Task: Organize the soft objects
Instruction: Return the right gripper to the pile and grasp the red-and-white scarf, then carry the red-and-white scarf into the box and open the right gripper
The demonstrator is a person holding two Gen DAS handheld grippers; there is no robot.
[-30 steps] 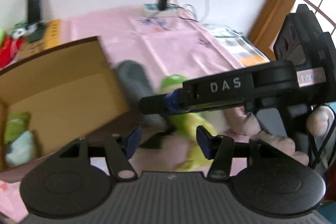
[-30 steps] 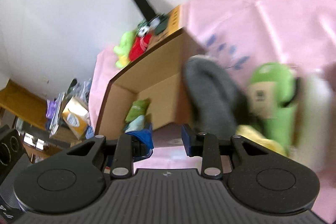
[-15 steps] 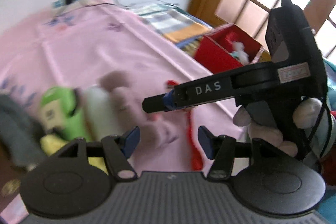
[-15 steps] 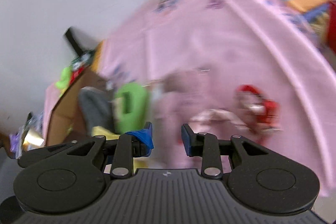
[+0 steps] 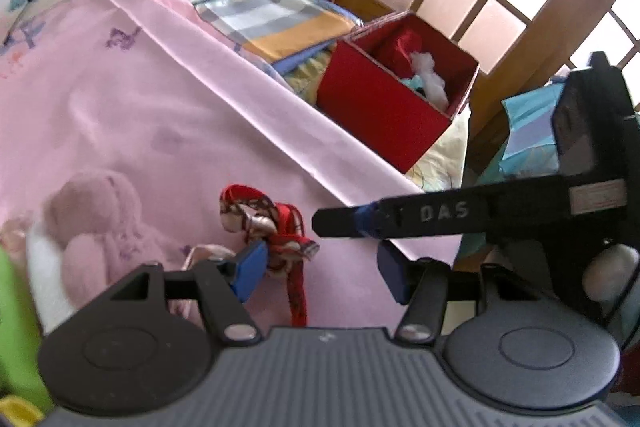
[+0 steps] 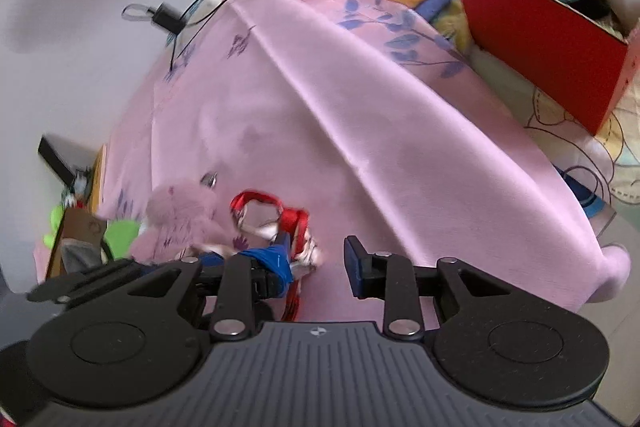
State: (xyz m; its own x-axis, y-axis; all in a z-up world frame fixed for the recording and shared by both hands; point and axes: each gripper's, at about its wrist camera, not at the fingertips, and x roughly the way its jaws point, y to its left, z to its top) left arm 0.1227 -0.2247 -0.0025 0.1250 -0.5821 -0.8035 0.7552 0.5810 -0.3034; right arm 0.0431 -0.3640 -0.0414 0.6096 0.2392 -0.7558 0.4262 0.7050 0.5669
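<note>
A red patterned cloth (image 5: 268, 223) lies crumpled on the pink sheet (image 5: 132, 99), with a strip trailing toward me. My left gripper (image 5: 320, 273) hovers open over it, its left finger (image 5: 248, 269) just in front of the cloth. My right gripper (image 6: 316, 263) hangs close above the same cloth (image 6: 296, 227). Its jaws are closing; the gap shows only sheet, and the cloth lies by the left finger (image 6: 276, 263). In the left wrist view the right gripper (image 5: 320, 223) reaches in from the right. A pink plush (image 5: 96, 223) lies left of the cloth.
A red box (image 5: 384, 107) holding soft items stands beyond the sheet's right edge, beside folded blankets (image 5: 280, 23). A cardboard box (image 6: 72, 239) and a green plush (image 6: 120, 231) lie at the far left. A charger and cable (image 6: 168, 19) rest at the sheet's far end.
Both views have swung away from the cardboard box and green plush toward the red cloth and red box. Both grippers have come lower and closer to the sheet.
</note>
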